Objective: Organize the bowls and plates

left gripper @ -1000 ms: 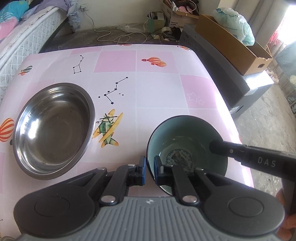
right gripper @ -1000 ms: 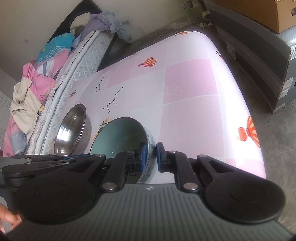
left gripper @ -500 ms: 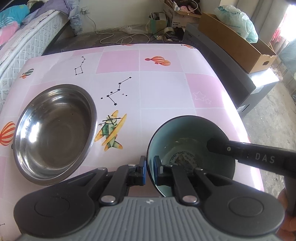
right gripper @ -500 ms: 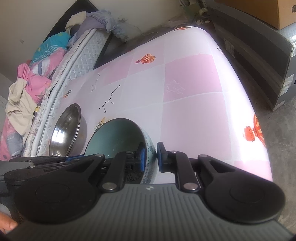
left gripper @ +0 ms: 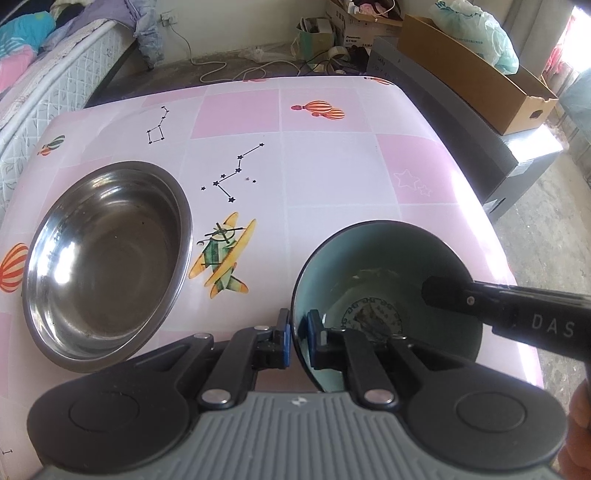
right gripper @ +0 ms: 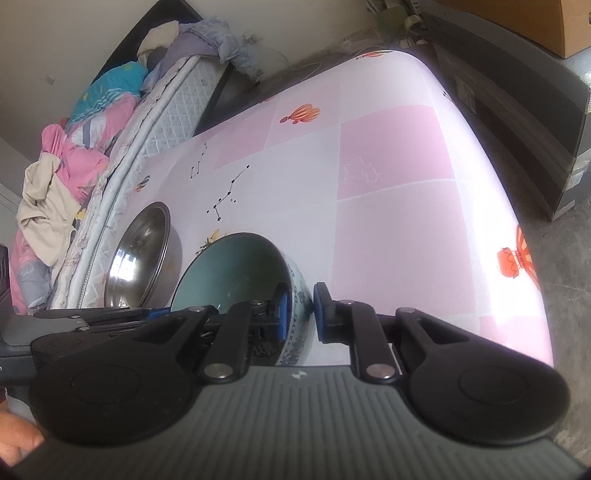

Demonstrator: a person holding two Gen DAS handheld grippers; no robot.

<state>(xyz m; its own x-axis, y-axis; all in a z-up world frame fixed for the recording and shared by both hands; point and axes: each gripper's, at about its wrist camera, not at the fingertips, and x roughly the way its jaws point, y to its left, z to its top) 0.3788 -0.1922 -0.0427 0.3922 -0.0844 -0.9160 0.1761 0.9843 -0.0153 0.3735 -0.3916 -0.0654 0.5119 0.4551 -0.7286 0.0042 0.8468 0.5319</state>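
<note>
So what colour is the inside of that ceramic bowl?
The ceramic bowl is teal inside, with a dark round motif at the bottom; clearest from the left wrist.

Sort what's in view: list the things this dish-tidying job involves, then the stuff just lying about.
Job: ceramic bowl, gripped at its rim by left gripper and right gripper; steel bowl.
Lying about: cardboard box, plastic bag, bedding, cables.
</note>
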